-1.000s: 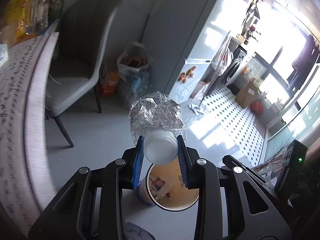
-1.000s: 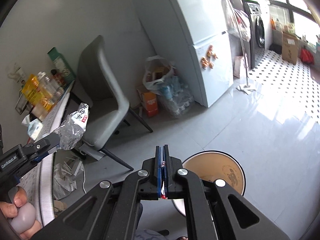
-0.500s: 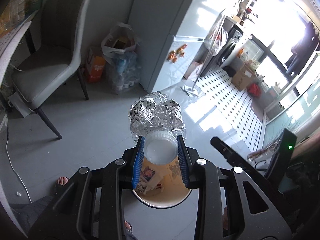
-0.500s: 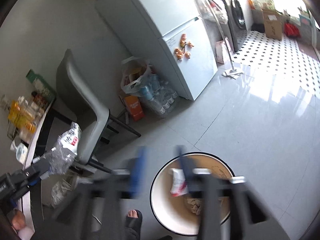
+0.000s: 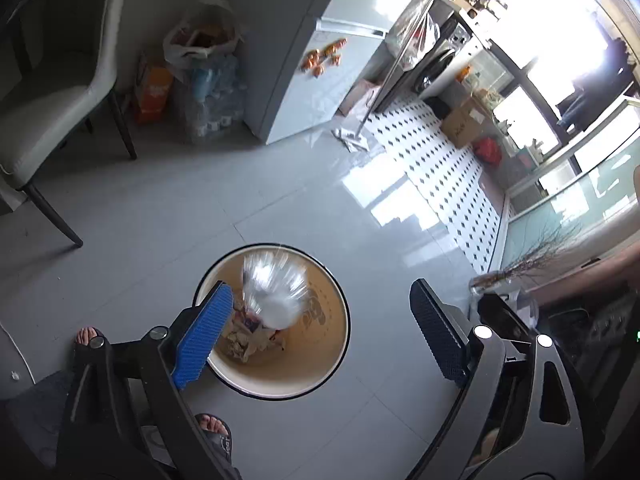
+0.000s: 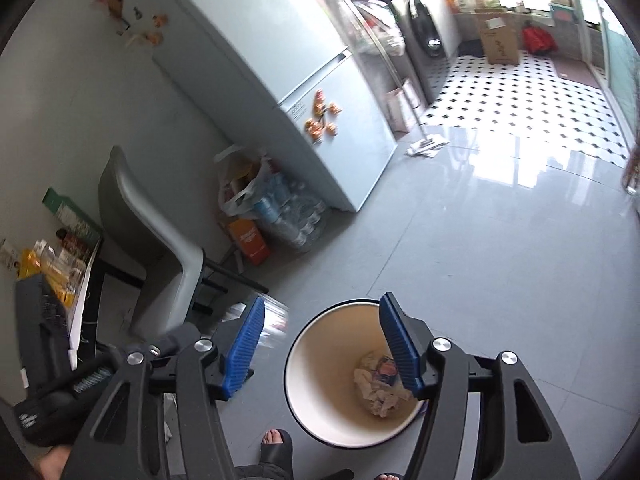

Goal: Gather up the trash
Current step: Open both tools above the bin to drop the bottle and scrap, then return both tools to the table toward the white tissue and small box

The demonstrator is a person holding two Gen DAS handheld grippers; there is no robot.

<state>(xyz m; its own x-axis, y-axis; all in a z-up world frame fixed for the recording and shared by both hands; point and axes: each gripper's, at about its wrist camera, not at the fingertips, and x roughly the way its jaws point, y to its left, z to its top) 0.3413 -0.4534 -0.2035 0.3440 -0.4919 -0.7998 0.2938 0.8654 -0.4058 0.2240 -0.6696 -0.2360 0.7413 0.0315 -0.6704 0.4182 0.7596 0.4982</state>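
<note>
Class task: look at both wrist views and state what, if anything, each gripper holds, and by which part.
Nothing is held. The left gripper is opening, and the crinkled silver wrapper falls free into the round cream bin. The right gripper is opening, empty.

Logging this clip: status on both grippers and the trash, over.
Left gripper opening, nothing between jaws. Right gripper opening, empty. Crumpled silver foil wrapper blurred over round cream waste bin. Nothing blocking.
</note>
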